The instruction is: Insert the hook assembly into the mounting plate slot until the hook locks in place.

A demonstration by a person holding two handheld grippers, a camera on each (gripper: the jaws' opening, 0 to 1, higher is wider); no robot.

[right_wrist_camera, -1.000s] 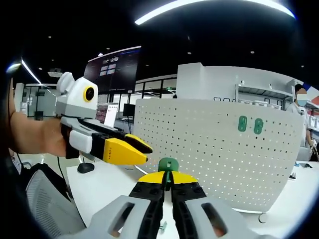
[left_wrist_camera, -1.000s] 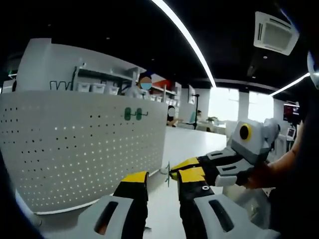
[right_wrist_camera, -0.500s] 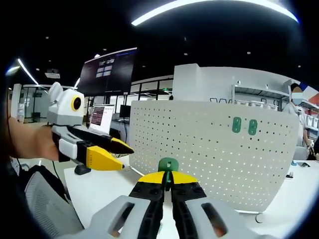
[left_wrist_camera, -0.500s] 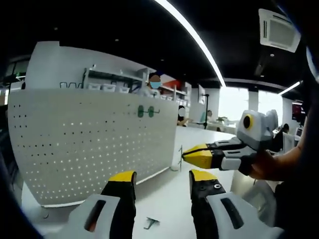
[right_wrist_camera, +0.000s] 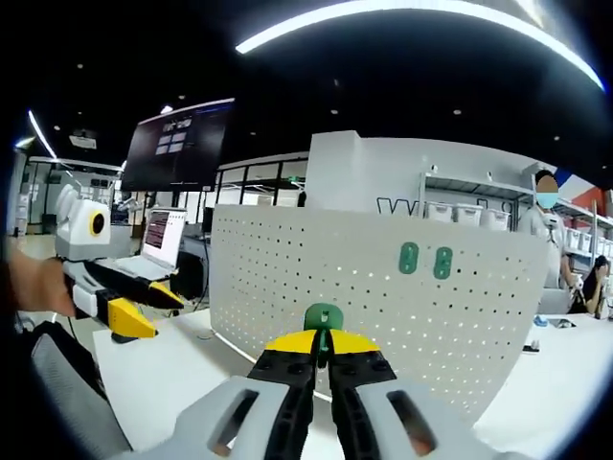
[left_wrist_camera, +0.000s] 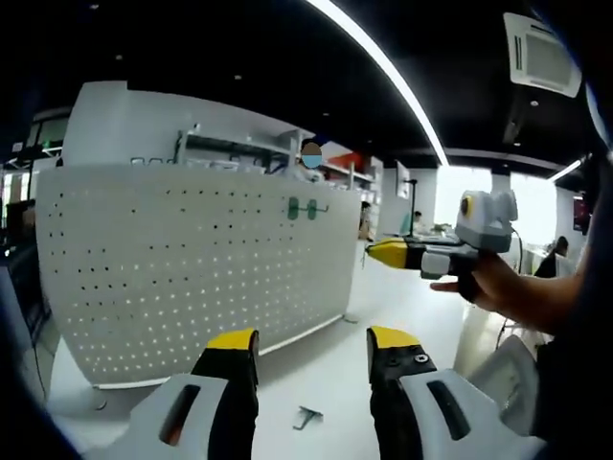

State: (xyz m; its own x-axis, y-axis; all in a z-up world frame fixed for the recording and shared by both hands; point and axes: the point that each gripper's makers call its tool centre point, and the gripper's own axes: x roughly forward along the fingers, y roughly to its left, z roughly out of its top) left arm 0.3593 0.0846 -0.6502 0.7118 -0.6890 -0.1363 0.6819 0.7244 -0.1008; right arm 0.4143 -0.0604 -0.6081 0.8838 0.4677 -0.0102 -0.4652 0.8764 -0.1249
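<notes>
In the right gripper view, the right gripper (right_wrist_camera: 322, 347) rises from the bottom centre with its yellow-tipped jaws pressed together on a small green hook assembly (right_wrist_camera: 323, 317). The green tab of that piece stands up just above the jaw tips; the part pinched between the jaws is hidden, so its full shape cannot be made out. Beyond the tips stands the white perforated mounting plate (right_wrist_camera: 326, 278), upright on a white table (right_wrist_camera: 172, 369), well apart from the held piece. Two green hook tabs (right_wrist_camera: 425, 260) already sit side by side high on the plate, to the right of the gripper's line. At the far left of this view the left gripper (right_wrist_camera: 134, 309) appears, held by a hand (right_wrist_camera: 38, 285) that is blurred and partly cut off by the edge.

In the left gripper view, the left gripper (left_wrist_camera: 313, 347) has its two yellow-tipped jaws spread apart with nothing between them. On the table between and below the jaws lies a small grey metal piece (left_wrist_camera: 306, 417), too small to identify. The mounting plate (left_wrist_camera: 182, 259) fills the left half, with the two green tabs (left_wrist_camera: 302, 208) near its upper right. The right gripper (left_wrist_camera: 402, 255) reaches in from the right, held by a hand (left_wrist_camera: 488, 283); what it holds at its tip is too small to see here. A person (left_wrist_camera: 309, 165) stands behind the plate, mostly hidden by it.
</notes>
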